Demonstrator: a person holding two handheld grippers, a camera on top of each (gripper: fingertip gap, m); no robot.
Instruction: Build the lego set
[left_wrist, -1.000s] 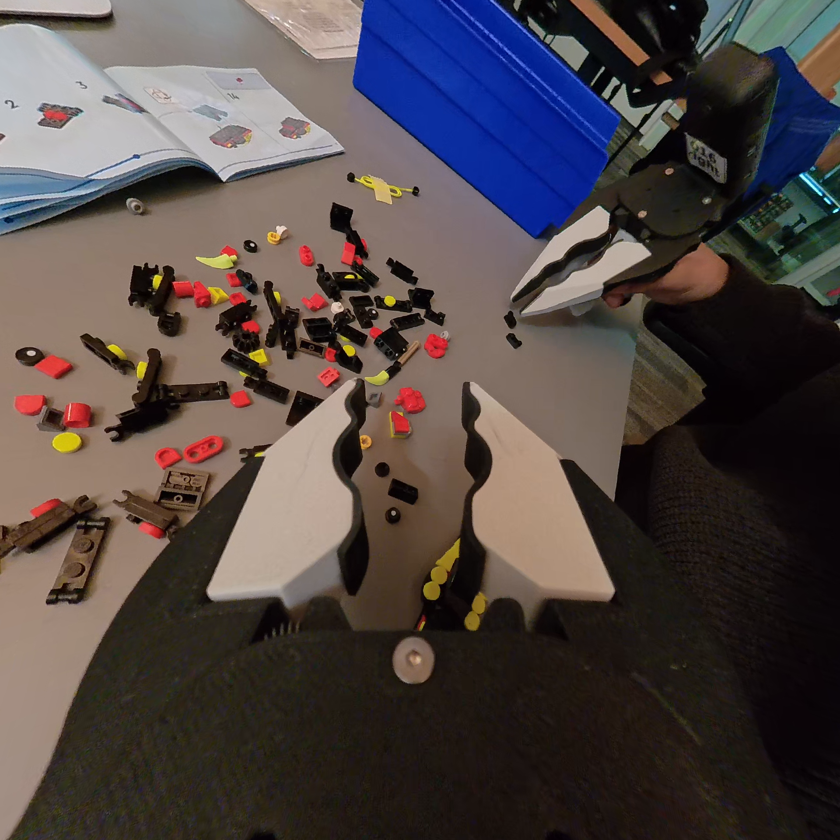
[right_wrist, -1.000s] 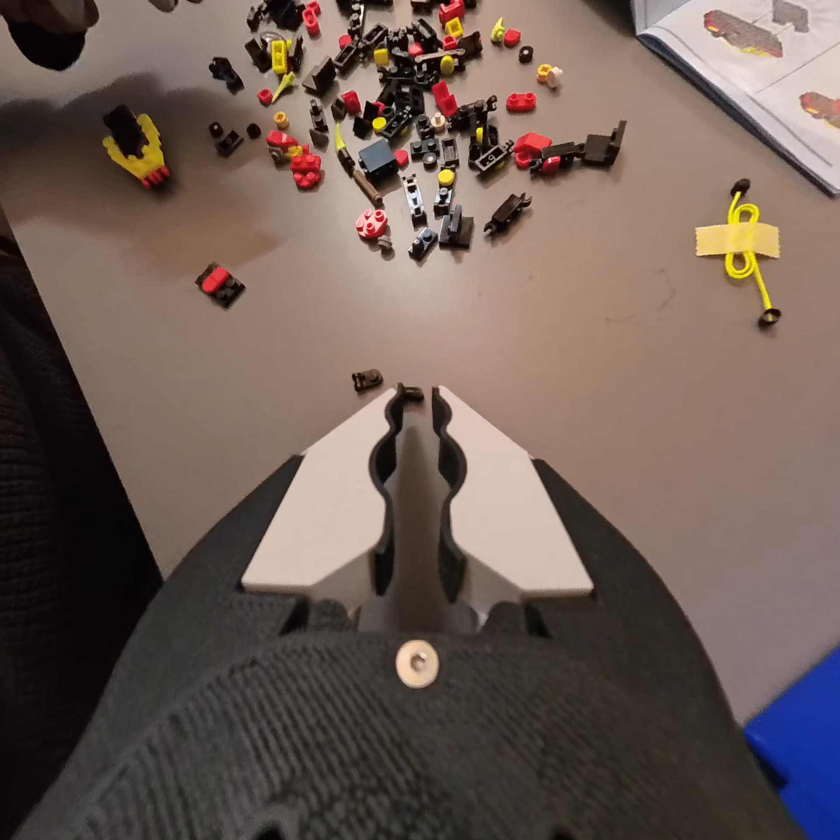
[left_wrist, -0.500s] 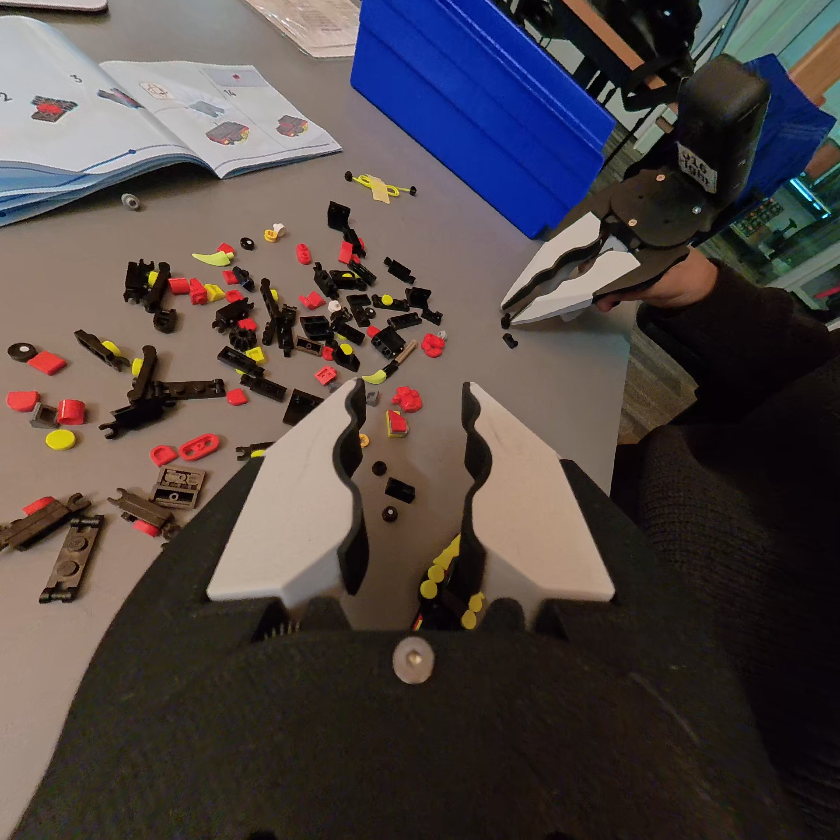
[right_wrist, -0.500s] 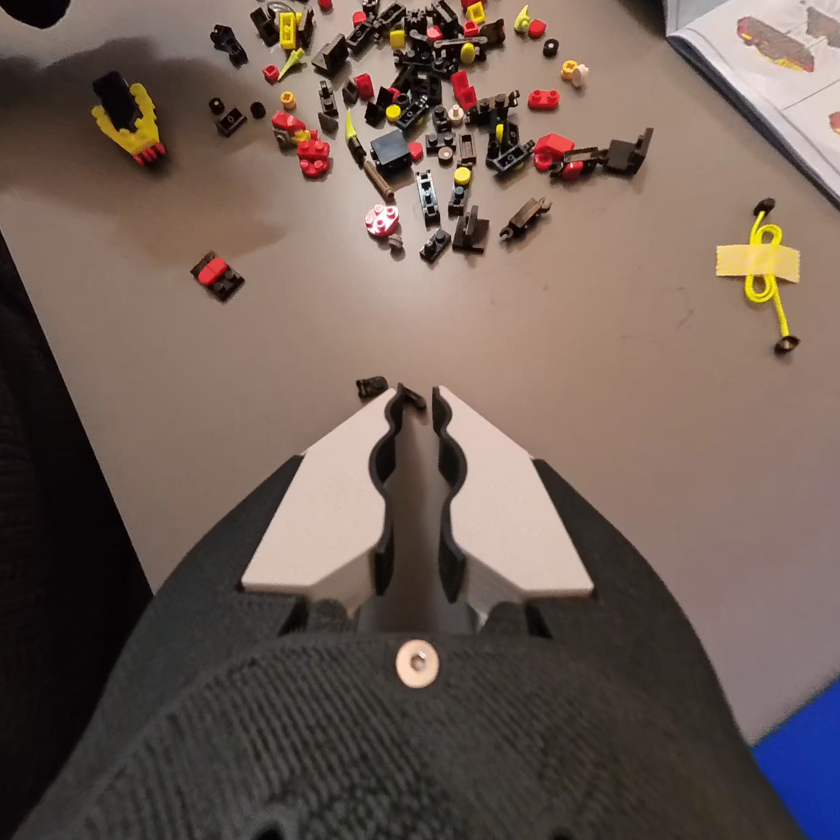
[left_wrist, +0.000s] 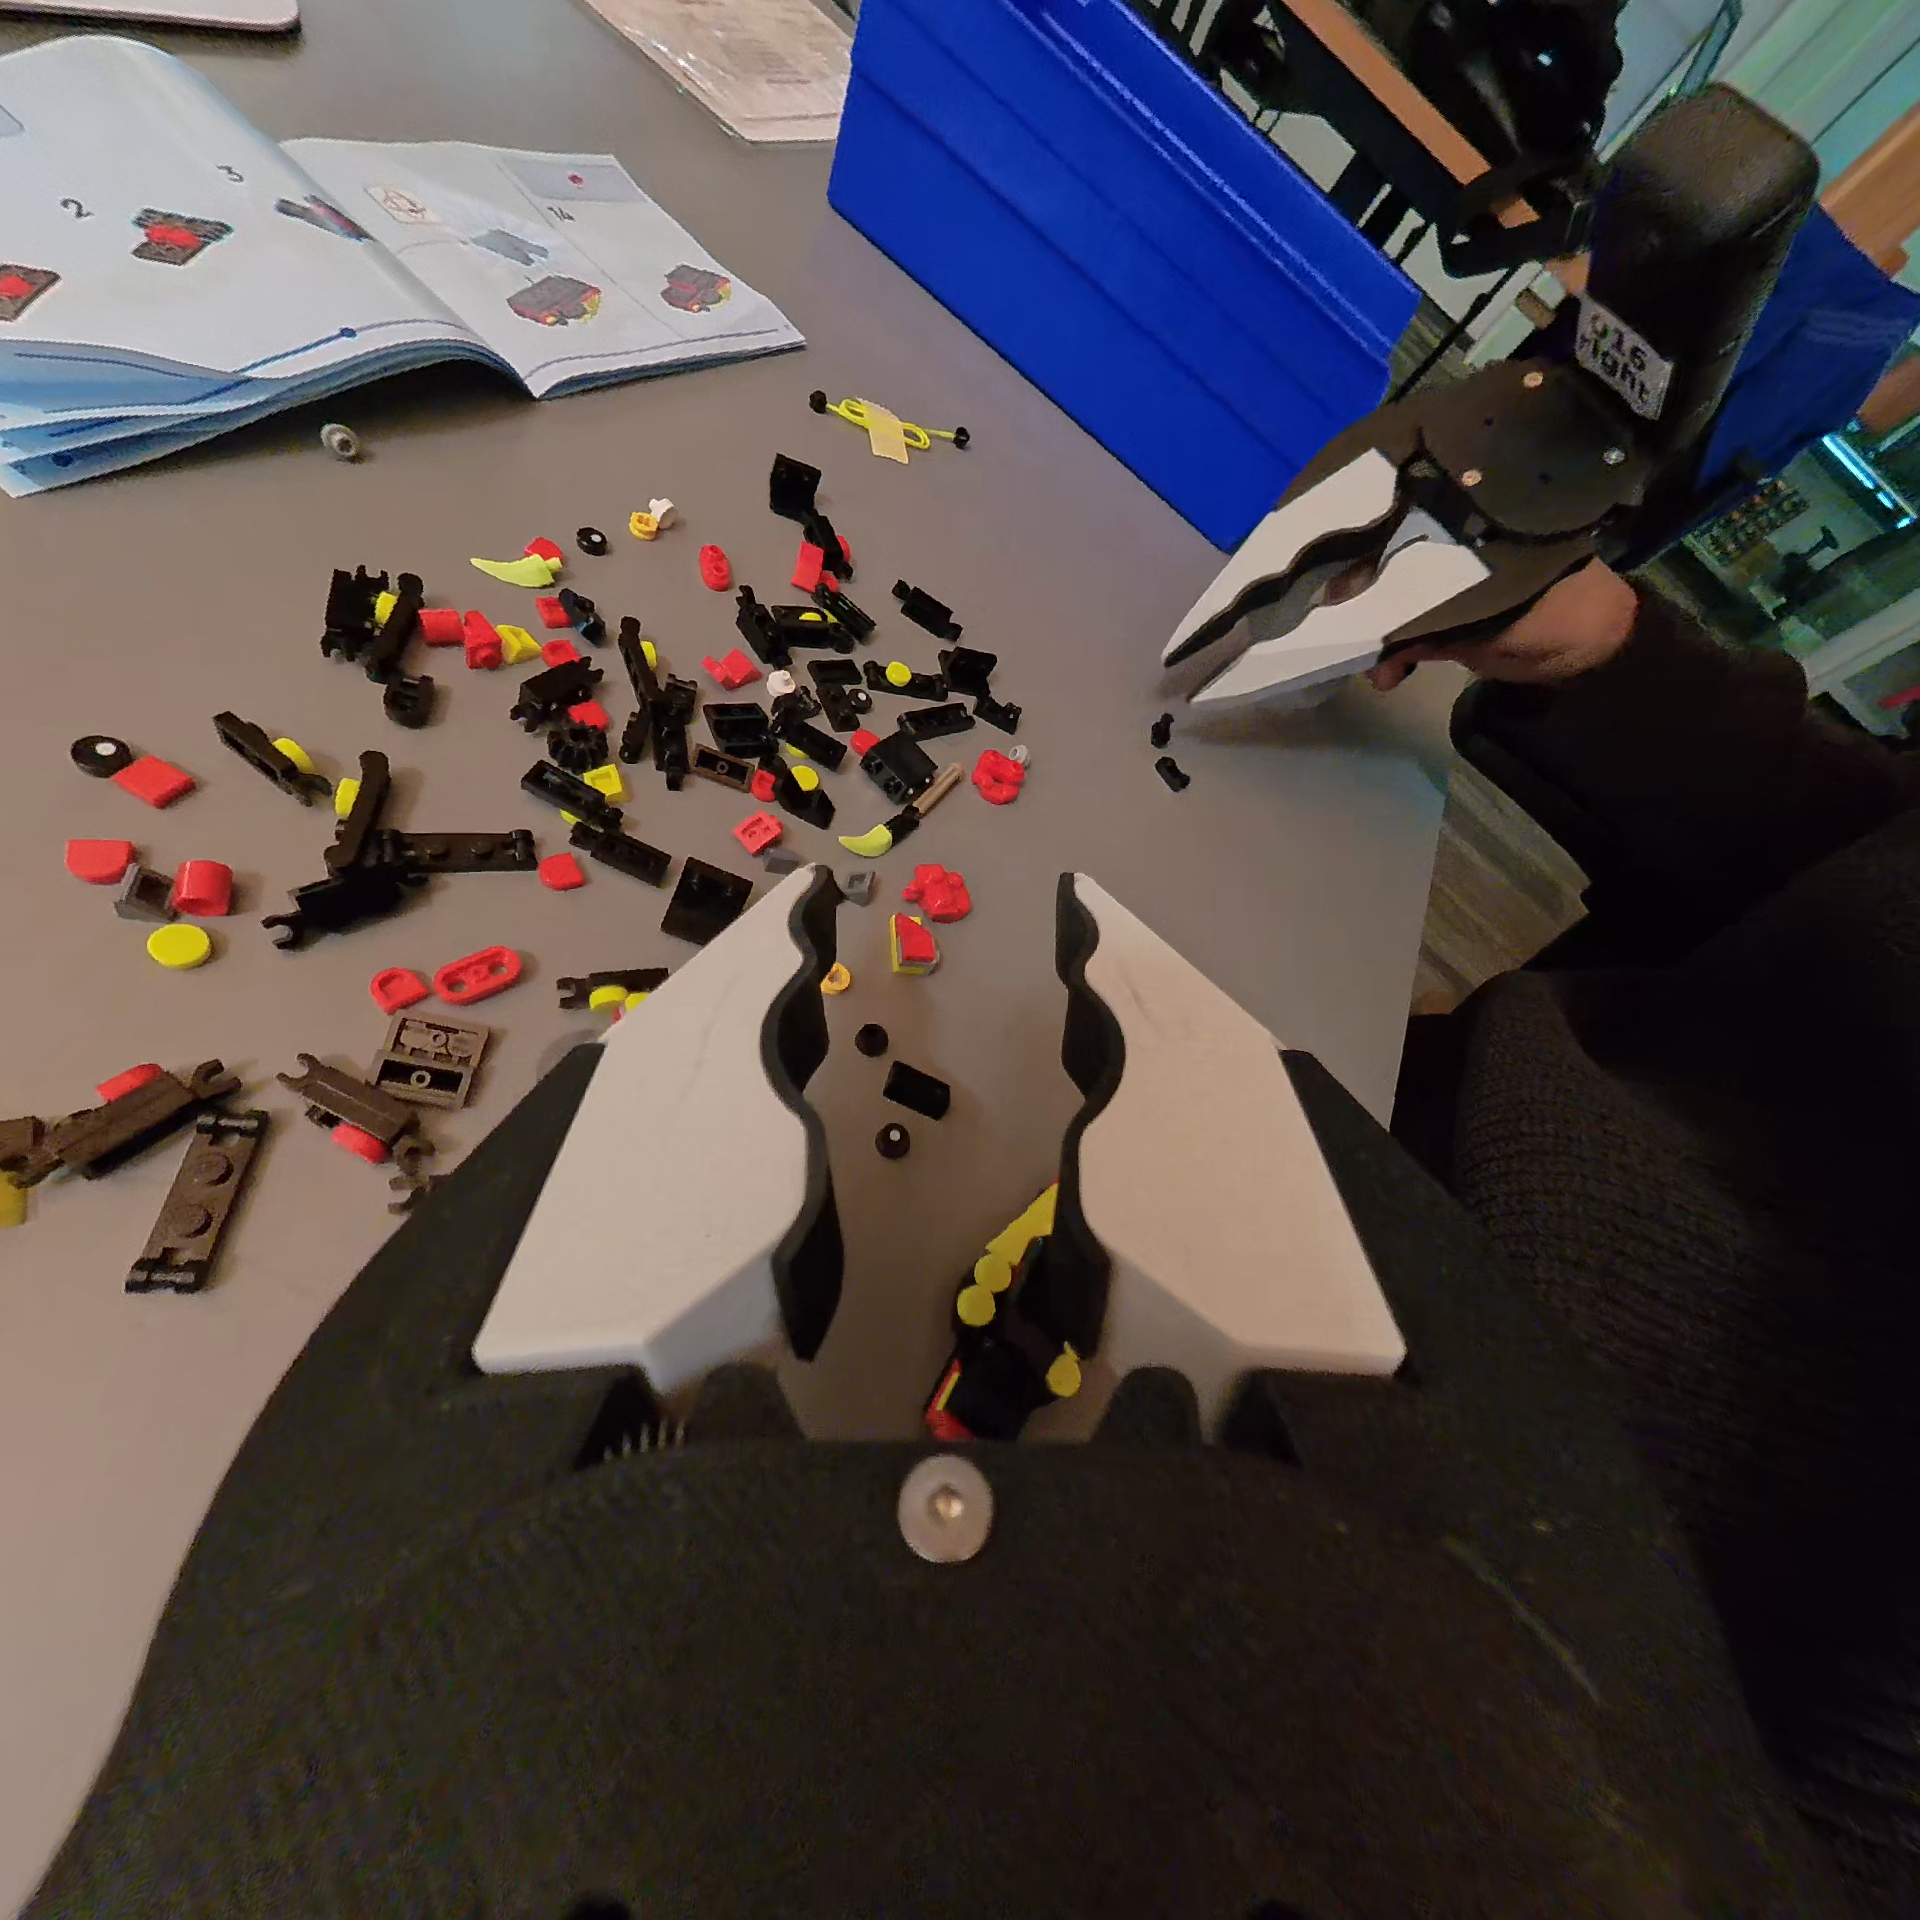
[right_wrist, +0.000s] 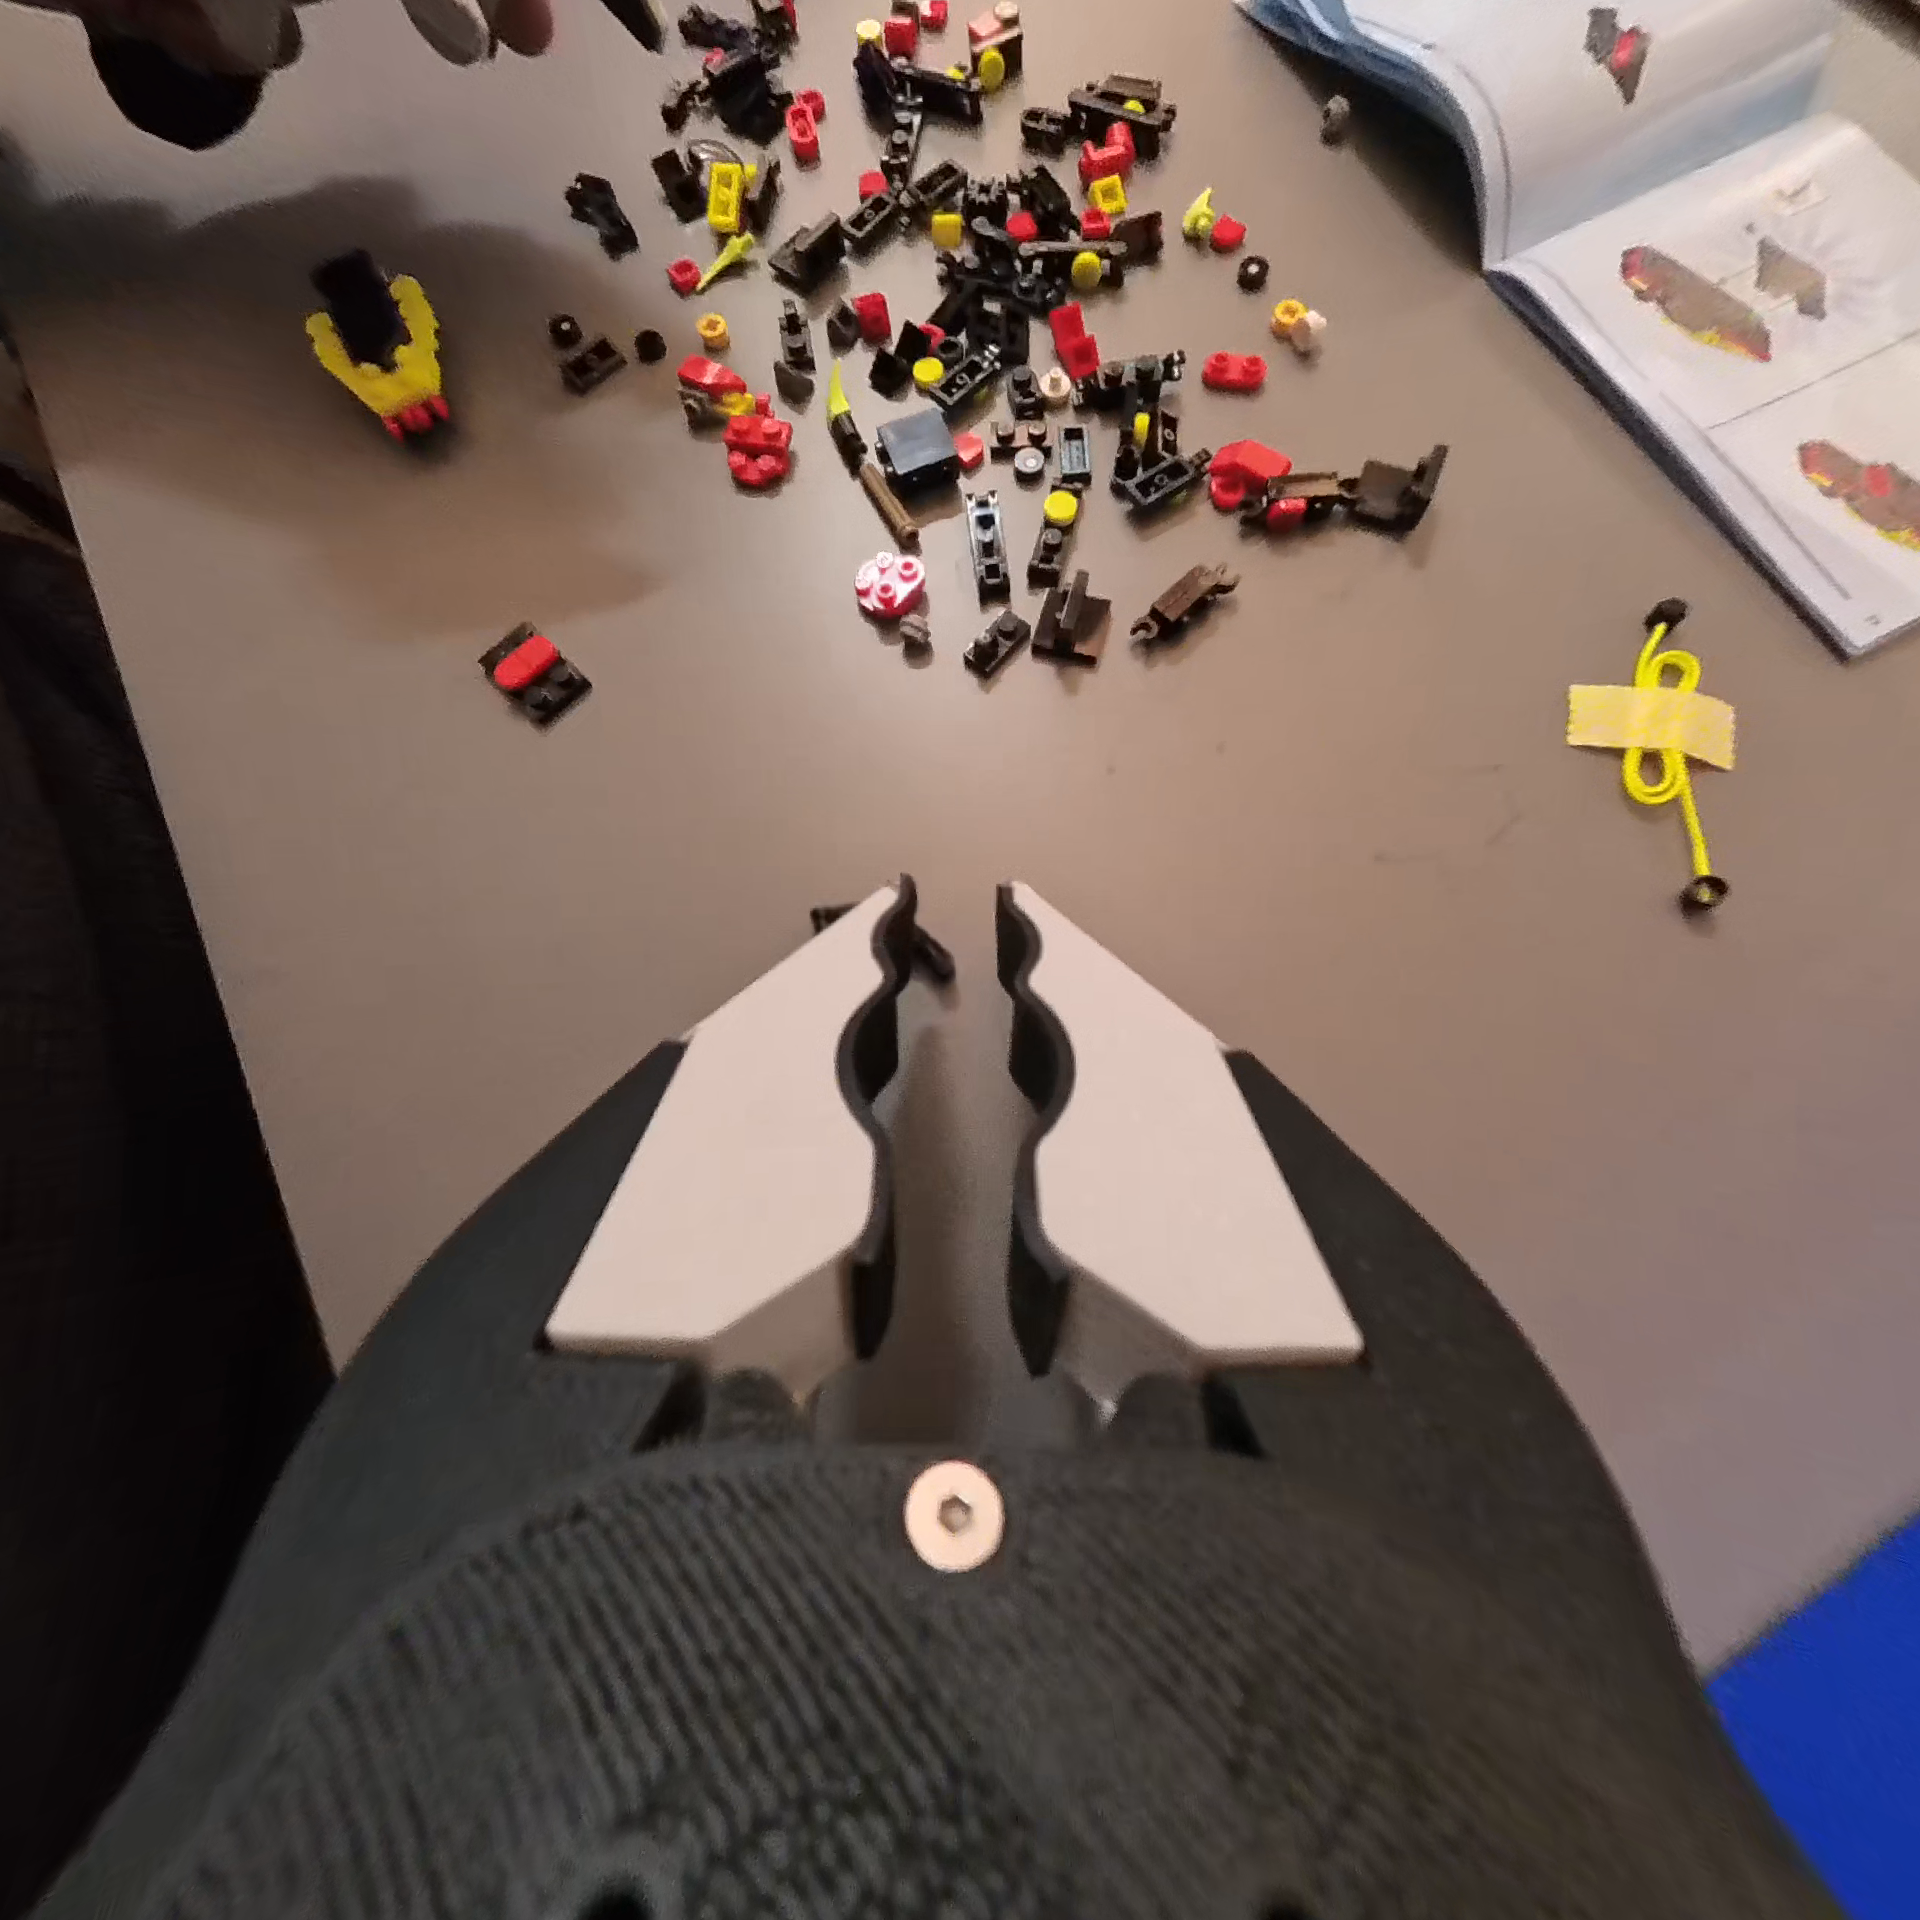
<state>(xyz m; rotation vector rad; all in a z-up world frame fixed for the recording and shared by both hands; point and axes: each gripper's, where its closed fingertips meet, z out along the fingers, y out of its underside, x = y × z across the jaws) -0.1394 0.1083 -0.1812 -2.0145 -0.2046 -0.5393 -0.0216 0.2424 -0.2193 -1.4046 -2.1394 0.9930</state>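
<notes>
The left gripper (left_wrist: 940, 894) hangs with its jaws spread wide over the grey table (left_wrist: 1247, 883), nothing between its pads. Loose small black, red and yellow plastic bricks (left_wrist: 727, 727) lie below it, and a little yellow-and-black brick assembly (right_wrist: 374, 343) sits under its base. The right gripper (right_wrist: 951, 904) is low, its jaws narrowly parted. 1 tiny black clip piece (right_wrist: 928, 951) lies against its left pad and clear of the other, and a 2nd black piece (left_wrist: 1172, 772) lies just beside it.

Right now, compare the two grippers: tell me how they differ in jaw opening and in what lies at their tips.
The left gripper stands wide open; the right gripper shows only a narrow gap. Several small bricks lie on the table between the left fingers, untouched; one small black piece sits against the right gripper's left pad, clear of the other. Both have grey fingers with wavy black pads, and neither grips anything.
</notes>
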